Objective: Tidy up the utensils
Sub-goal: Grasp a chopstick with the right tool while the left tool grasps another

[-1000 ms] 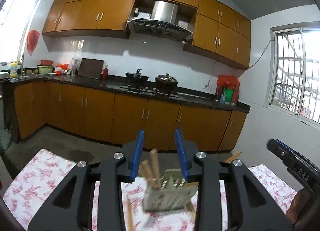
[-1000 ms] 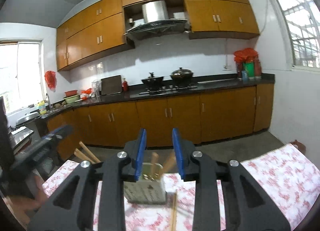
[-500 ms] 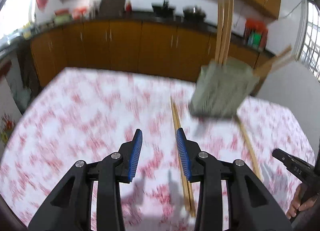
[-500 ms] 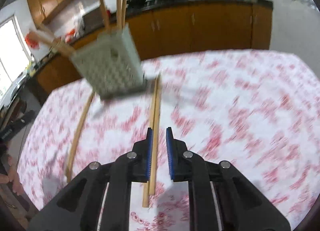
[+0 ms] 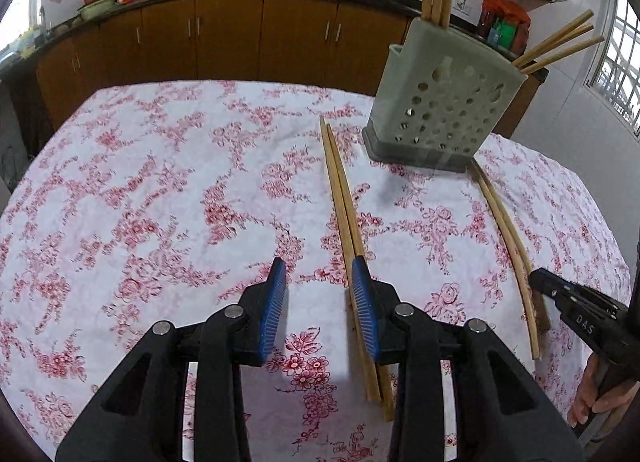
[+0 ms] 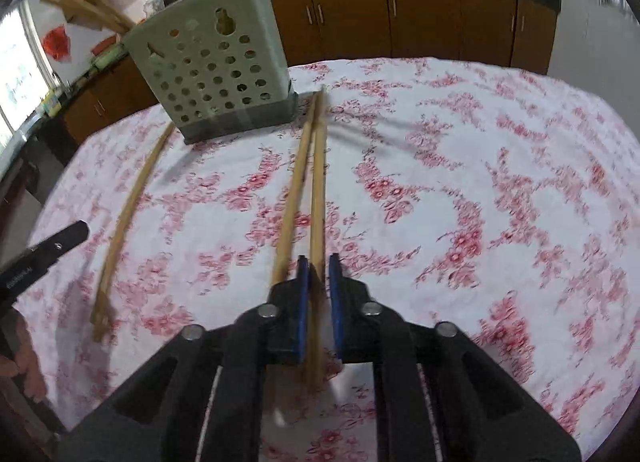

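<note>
A grey perforated utensil holder (image 5: 440, 102) stands on the floral tablecloth with several wooden chopsticks upright in it; it also shows in the right wrist view (image 6: 212, 66). A pair of chopsticks (image 5: 344, 206) lies in front of it, passing under the right finger of my open, empty left gripper (image 5: 318, 294). A second pair (image 5: 508, 238) lies further right. In the right wrist view my right gripper (image 6: 318, 278) is nearly shut around one chopstick (image 6: 318, 190) of the middle pair, its mate (image 6: 292, 190) lying just left. The other pair (image 6: 128, 214) lies at the left.
The table (image 5: 140, 202) has a white cloth with red flowers. Brown kitchen cabinets (image 5: 240, 42) and a dark counter with pots stand behind. The other gripper's tip shows at the right edge of the left wrist view (image 5: 576, 310) and at the left edge of the right wrist view (image 6: 40, 254).
Both grippers have tipped from facing the kitchen to looking down at the table. The right gripper has narrowed and come down over the middle chopstick pair. The left stays open.
</note>
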Demonstrator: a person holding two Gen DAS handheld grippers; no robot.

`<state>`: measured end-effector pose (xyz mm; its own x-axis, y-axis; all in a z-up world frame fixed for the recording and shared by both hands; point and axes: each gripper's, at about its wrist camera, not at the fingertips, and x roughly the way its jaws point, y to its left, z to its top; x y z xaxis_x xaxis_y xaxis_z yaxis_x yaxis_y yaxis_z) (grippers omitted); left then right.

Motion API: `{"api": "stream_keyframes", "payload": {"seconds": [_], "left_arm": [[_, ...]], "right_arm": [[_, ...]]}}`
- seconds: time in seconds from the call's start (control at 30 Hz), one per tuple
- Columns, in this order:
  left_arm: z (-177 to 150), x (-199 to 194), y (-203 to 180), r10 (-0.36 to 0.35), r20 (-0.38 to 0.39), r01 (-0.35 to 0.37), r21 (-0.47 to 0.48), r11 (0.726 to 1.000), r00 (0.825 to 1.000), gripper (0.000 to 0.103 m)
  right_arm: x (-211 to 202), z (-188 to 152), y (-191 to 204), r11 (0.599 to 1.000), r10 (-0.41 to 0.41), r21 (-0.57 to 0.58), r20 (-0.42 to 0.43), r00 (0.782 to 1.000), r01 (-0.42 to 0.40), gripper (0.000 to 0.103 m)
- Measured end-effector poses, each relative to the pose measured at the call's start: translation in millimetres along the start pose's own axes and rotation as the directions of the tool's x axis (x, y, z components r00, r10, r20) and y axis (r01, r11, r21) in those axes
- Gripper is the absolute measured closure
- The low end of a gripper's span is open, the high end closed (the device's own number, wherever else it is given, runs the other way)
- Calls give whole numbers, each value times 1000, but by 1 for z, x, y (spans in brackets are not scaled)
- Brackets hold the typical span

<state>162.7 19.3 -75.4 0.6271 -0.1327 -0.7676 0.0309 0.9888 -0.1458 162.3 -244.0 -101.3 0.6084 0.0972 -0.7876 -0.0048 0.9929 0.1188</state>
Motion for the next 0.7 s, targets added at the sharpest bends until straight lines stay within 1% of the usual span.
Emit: {"api": "stream_keyframes", "payload": {"seconds": [0.03,0.07,0.13,0.2,0.43,0.5,0.63,0.7], "left_arm": [[-1,4,0,-7,-10,7,-3,1000,1000,73],[-2,6,-1,-13,-17,13,-4,1000,1000,76],[-4,8,-1,-22,-25,22,-4,1000,999,78],[-4,10,-2,-27,-33,27,2,1000,999,81],[-8,17,-11,-34,-49,35,24,999,998,82],[-8,19,-16,-26,-49,28,41,999,998,82],[-7,23,-24,23,-32,-21,78,997,999,85],[-6,25,-25,40,-25,-38,82,996,999,89]], "right_arm": [[0,1,-3,1000,-13,18,5,1000,13,95],[0,1,-9,999,-7,49,7,1000,7,95],[0,2,-15,997,7,72,7,1000,-8,95],[-2,1,-15,999,1,54,8,1000,-1,95],[-4,-1,-15,999,-8,31,14,1000,7,95],[-3,-1,-13,1000,-12,22,14,1000,11,95],[-3,-1,-11,1000,-5,4,16,1000,5,92],[-3,-2,-8,1000,-7,-5,20,1000,7,91]]}}
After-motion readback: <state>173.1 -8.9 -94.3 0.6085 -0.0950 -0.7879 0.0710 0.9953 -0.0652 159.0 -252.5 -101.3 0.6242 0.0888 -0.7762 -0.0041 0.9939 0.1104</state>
